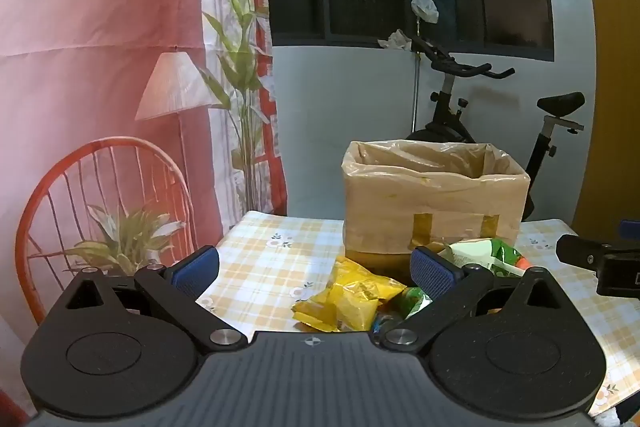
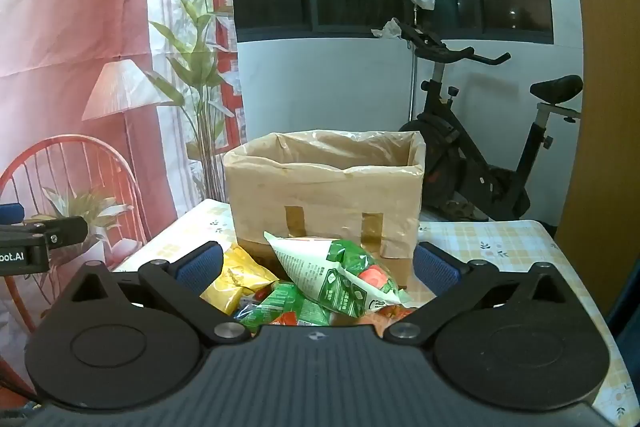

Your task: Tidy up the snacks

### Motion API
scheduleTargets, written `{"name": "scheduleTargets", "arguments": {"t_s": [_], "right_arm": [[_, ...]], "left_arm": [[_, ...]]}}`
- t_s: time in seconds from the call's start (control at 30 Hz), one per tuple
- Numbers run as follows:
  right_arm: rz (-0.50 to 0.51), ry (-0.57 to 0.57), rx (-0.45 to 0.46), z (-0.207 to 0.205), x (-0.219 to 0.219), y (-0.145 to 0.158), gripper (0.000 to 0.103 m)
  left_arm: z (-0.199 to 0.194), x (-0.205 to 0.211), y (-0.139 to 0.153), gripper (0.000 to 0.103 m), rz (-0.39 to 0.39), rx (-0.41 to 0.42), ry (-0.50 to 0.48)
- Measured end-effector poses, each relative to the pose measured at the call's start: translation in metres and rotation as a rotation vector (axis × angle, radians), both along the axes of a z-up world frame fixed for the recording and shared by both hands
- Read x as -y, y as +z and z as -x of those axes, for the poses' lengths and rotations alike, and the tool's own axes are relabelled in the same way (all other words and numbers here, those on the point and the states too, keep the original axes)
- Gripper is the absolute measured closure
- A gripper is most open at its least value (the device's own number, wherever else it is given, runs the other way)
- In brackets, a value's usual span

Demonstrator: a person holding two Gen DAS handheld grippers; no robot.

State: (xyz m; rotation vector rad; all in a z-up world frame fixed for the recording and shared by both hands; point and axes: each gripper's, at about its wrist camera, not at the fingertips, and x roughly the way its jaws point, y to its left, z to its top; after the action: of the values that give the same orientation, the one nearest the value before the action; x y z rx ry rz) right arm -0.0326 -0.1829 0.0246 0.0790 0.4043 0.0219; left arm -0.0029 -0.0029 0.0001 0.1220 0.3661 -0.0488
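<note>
Before the lined box (image 2: 326, 195), snack packets (image 2: 340, 283) lie heaped; both hand-held grippers (image 1: 314, 267) (image 2: 318, 265) gape, empty.

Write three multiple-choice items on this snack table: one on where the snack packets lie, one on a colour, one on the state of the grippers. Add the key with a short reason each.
1. Where do the snack packets lie relative to the cardboard box?
A. Inside it
B. On the table in front of it
C. On the floor

2. What colour is the packet at the left of the pile?
A. Yellow
B. Purple
C. Black

3. How do the left gripper and right gripper stand?
A. Both shut on packets
B. One open, one shut
C. Both open, holding nothing

Key:
1 B: the pile sits on the checked tablecloth at the box's near side.
2 A: the yellow packet lies left of the green and white packet.
3 C: each pair of blue pads is spread wide with nothing between.
</note>
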Motion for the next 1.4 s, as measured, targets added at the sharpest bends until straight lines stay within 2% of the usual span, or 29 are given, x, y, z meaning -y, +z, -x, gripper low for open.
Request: {"name": "scheduleTargets", "arguments": {"t_s": [0.07,0.1,0.27,1.4], "right_arm": [[0.004,-0.002,-0.004,0.000,0.000,-0.001,0.000],[0.005,-0.003,-0.006,0.000,0.000,-0.002,0.000],[0.004,-0.016,-0.011,0.000,0.002,0.002,0.000],[0.005,-0.018,-0.020,-0.002,0.004,0.000,0.000]], "left_arm": [[0.003,0.003,0.000,0.001,-0.003,0.014,-0.016],[0.000,-0.004,-0.002,0.001,0.017,0.012,0.008],[0.002,-0.004,-0.003,0.001,-0.008,0.032,-0.002],[0.001,-0.001,-0.004,0.001,-0.002,0.004,0.000]]}}
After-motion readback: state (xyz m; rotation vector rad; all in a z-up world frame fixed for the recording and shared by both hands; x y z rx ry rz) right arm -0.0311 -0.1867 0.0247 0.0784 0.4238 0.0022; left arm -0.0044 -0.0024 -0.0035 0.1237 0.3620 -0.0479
